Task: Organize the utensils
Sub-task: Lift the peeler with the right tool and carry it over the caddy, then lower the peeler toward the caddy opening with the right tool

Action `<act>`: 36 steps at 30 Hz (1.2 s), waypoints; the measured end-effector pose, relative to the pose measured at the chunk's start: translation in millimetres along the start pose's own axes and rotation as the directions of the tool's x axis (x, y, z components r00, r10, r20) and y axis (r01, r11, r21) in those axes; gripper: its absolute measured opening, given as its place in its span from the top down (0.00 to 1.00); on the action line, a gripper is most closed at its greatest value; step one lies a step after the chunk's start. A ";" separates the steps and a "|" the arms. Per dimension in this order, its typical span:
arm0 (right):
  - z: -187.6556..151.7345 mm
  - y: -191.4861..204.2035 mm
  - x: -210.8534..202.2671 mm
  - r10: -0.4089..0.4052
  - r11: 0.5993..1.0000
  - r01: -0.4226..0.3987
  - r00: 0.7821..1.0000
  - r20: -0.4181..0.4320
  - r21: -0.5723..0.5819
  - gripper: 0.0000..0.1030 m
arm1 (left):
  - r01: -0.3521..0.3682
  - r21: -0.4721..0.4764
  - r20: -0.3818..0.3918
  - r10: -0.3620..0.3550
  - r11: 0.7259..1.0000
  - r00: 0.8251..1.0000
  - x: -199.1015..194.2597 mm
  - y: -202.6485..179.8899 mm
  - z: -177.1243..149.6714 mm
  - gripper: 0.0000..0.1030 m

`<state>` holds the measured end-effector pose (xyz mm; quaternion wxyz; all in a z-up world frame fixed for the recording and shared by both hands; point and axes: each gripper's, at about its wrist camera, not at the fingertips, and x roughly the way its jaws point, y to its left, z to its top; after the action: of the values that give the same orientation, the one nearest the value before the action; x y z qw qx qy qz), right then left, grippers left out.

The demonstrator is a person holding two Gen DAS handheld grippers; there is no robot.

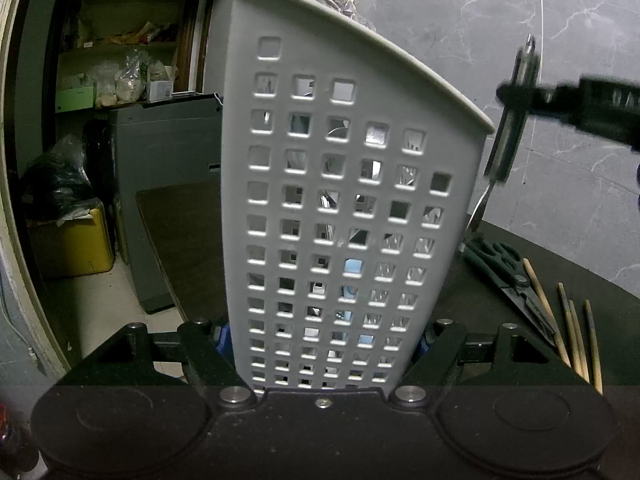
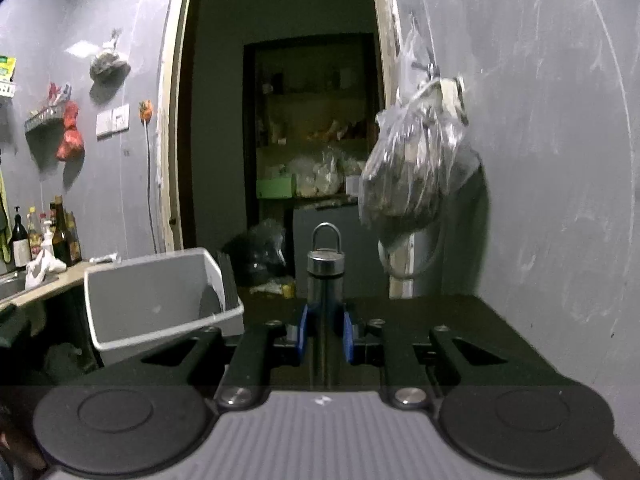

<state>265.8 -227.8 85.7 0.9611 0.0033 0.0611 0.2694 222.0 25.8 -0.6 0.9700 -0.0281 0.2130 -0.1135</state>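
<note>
My left gripper (image 1: pixel 322 340) is shut on the white perforated utensil basket (image 1: pixel 340 208) and holds it tilted to the right. Several utensils show through its holes. My right gripper (image 2: pixel 325 332) is shut on a metal utensil handle with a hanging loop (image 2: pixel 326 264). In the left wrist view the same gripper (image 1: pixel 520 98) holds that utensil (image 1: pixel 506 140) upright just right of the basket rim. In the right wrist view the basket (image 2: pixel 160 300) sits at lower left, open top facing me. Black scissors (image 1: pixel 508 280) and several wooden chopsticks (image 1: pixel 576 336) lie on the black table.
The black table (image 1: pixel 480 300) runs along a grey marble wall. A plastic bag (image 2: pixel 416 160) hangs on the wall at right. A doorway opens onto shelves (image 1: pixel 120 64). A counter with bottles (image 2: pixel 44 236) stands at left. A yellow box (image 1: pixel 72 244) sits on the floor.
</note>
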 end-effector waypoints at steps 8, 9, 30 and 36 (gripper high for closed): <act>38.4 15.0 -17.8 0.022 1.000 -0.020 0.989 0.144 -0.020 0.81 | -0.001 0.001 0.000 0.001 1.000 1.000 0.1 -0.2 0.0 0.25; 43.1 17.1 -18.0 0.028 1.000 -0.025 0.987 0.158 -0.016 0.81 | -0.001 0.001 0.000 0.001 1.000 1.000 0.0 -0.2 -0.1 0.25; 75.8 73.5 14.9 0.249 0.969 -0.242 0.938 0.242 -0.056 0.81 | -0.001 0.000 0.001 0.001 1.000 1.000 -0.1 -0.6 -0.1 0.25; 61.2 75.5 30.0 0.265 0.964 -0.262 0.947 0.179 -0.038 0.80 | -0.001 0.000 0.001 0.001 1.000 1.000 -0.1 -0.7 -0.2 0.25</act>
<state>259.5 -146.0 146.0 0.9180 0.0294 -0.0303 0.3943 221.7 25.2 -0.6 0.9701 -0.0279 0.2126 -0.1132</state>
